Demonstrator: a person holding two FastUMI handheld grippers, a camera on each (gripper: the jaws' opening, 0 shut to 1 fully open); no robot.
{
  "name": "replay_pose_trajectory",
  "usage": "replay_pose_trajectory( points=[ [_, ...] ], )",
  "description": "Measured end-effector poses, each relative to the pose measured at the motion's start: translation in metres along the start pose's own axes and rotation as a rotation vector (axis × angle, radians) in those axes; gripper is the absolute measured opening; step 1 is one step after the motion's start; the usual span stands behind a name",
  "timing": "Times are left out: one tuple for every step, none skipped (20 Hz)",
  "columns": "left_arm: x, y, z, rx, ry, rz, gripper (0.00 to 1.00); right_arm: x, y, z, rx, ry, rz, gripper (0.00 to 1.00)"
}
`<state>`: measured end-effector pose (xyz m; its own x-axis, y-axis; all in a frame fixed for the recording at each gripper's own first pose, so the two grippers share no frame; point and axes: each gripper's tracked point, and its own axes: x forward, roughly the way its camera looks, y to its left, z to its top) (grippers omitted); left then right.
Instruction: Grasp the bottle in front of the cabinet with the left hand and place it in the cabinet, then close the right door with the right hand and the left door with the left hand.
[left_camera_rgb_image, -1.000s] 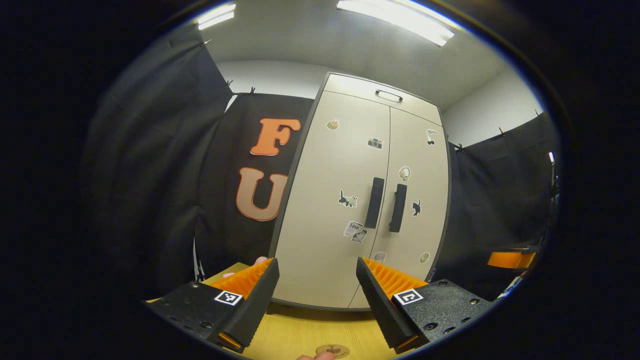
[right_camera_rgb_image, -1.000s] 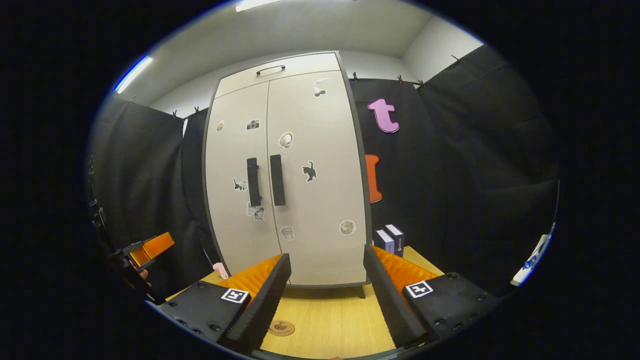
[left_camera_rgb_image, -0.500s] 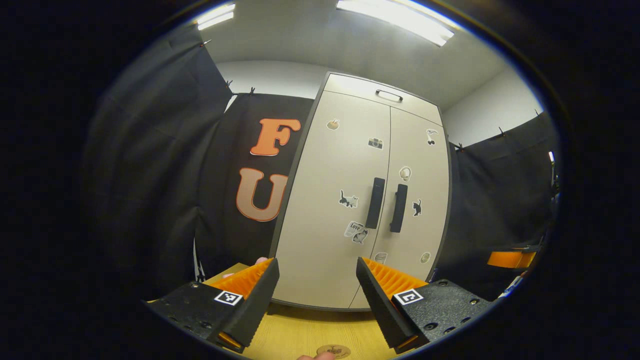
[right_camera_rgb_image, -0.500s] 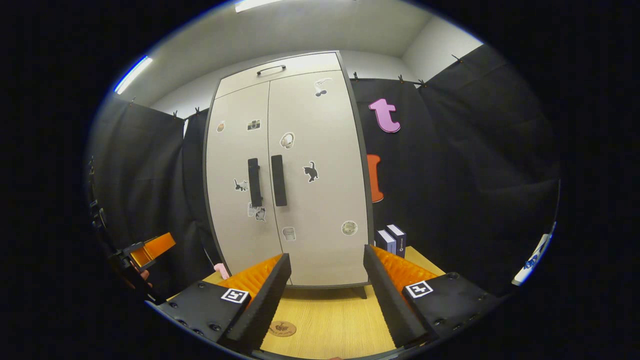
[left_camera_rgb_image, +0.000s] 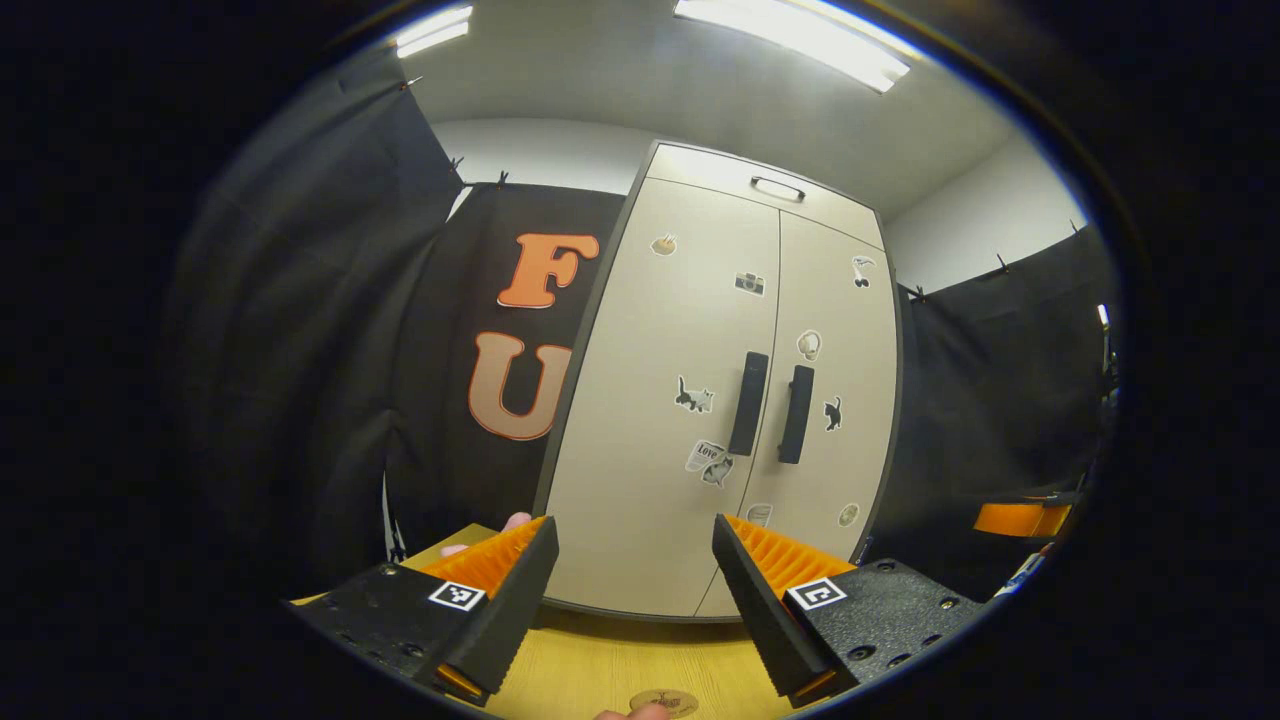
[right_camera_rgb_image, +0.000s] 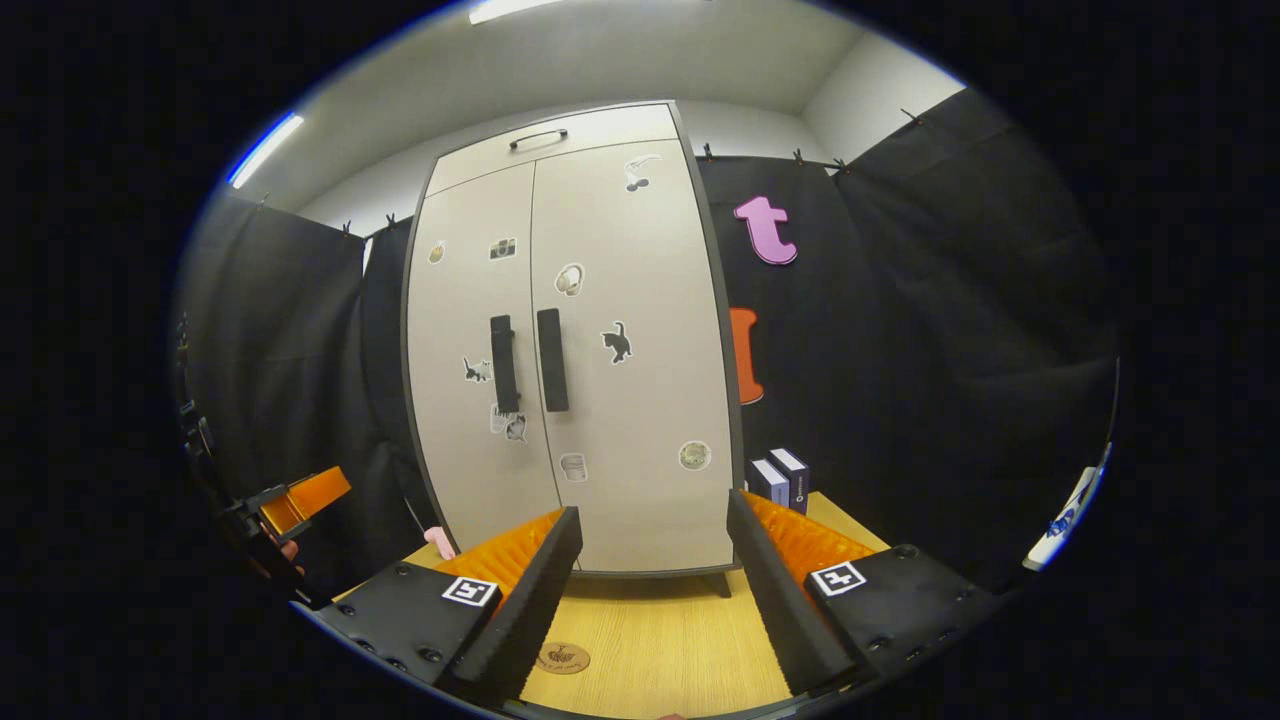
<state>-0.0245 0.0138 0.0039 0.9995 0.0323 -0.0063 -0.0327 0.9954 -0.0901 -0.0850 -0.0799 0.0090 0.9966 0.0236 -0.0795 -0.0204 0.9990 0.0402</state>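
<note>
A tall pale cabinet (left_camera_rgb_image: 690, 330) (right_camera_rgb_image: 620, 300) with stickers stands on the wooden table, both of its doors shut flush. Two dark vertical handles (left_camera_rgb_image: 749, 402) (right_camera_rgb_image: 552, 359) meet at the middle seam. My left gripper (left_camera_rgb_image: 633, 540) is open with nothing between its fingers, held back from the left door's lower part. My right gripper (right_camera_rgb_image: 654, 510) is also open and bare, facing the bottom of the right door. In the right gripper view the left gripper (right_camera_rgb_image: 300, 495) shows far off at the left edge. The left gripper view has the right gripper (left_camera_rgb_image: 1020, 518) at its right edge.
The wooden table (right_camera_rgb_image: 660, 640) runs in front of the cabinet, with a round brown coaster (right_camera_rgb_image: 563, 657) on it. Two small dark boxes (right_camera_rgb_image: 780, 480) stand to the right of the cabinet. A small pink thing (right_camera_rgb_image: 440, 540) lies by its left foot.
</note>
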Motion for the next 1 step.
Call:
replay_pose_trajectory(
  points=[
    [-0.0008,0.0009,-0.0003,0.0,0.0,0.0,0.95,0.0001,0.0004,-0.0001,0.002,0.0,0.0,0.87]
  ],
)
